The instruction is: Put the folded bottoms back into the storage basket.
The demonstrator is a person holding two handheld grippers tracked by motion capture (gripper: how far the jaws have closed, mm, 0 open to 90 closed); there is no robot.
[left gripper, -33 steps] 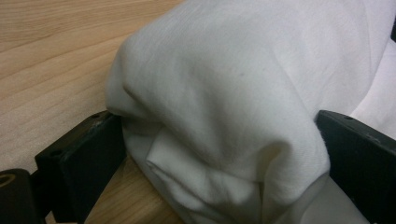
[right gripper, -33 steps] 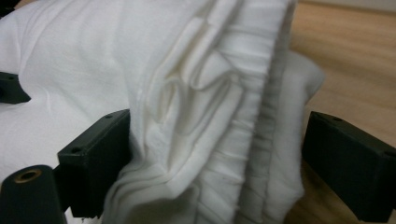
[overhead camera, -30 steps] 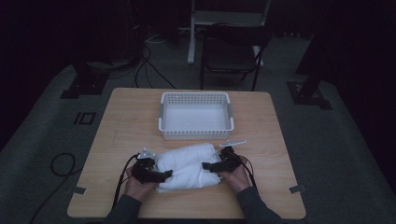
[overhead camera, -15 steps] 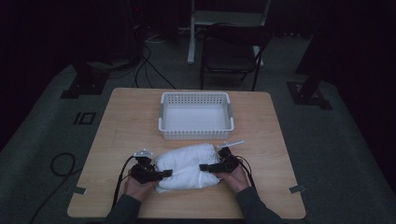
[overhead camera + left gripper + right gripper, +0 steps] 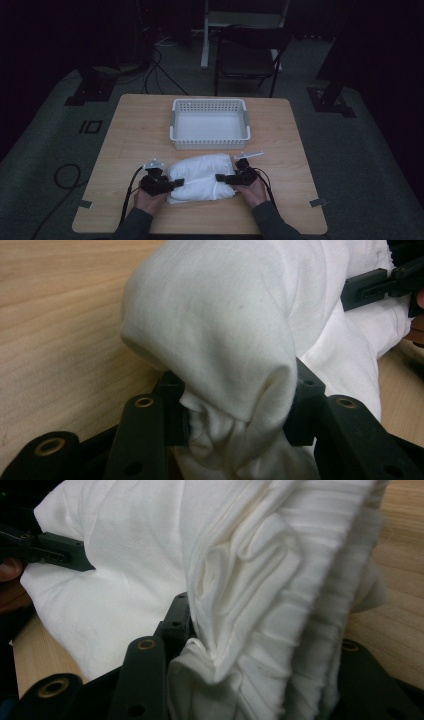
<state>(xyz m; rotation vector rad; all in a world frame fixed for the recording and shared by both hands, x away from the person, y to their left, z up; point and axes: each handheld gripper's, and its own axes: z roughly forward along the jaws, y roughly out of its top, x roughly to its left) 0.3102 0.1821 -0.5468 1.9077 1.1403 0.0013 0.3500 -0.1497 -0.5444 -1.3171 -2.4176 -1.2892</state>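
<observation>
- While both hands rest low on the tabletop point(image 5: 125, 130), the left gripper point(image 5: 235, 415) has its jaws clamped on one bunched end of the white cloth bundle point(image 5: 225, 325); the fabric is squeezed into a narrow neck between the black pads and bulges out beyond them.
- Its jaws have just been closing, and they now stand pressed tight on that fold with cloth between them.
- Across the bundle, the right gripper point(image 5: 250, 650) has its jaws around the opposite end, where layered folds and a ribbed hem are packed between them; these jaws too have just been closing, with the cloth gathered between them.
- Seen from above, the left gripper point(image 5: 172, 184) and the right gripper point(image 5: 222, 178) point toward each other, and the white cloth bundle point(image 5: 200, 177) lies on the wood between them, touching both.
- Each gripper view also catches the other gripper's black jaw at the far end of the cloth.
- Beyond the bundle, on the side away from the hands, a white slotted basket point(image 5: 210, 142) stands on the tabletop, just apart from the cloth.
- Past the tabletop's far edge, a dark chair point(image 5: 250, 55) stands on the grey floor.
</observation>
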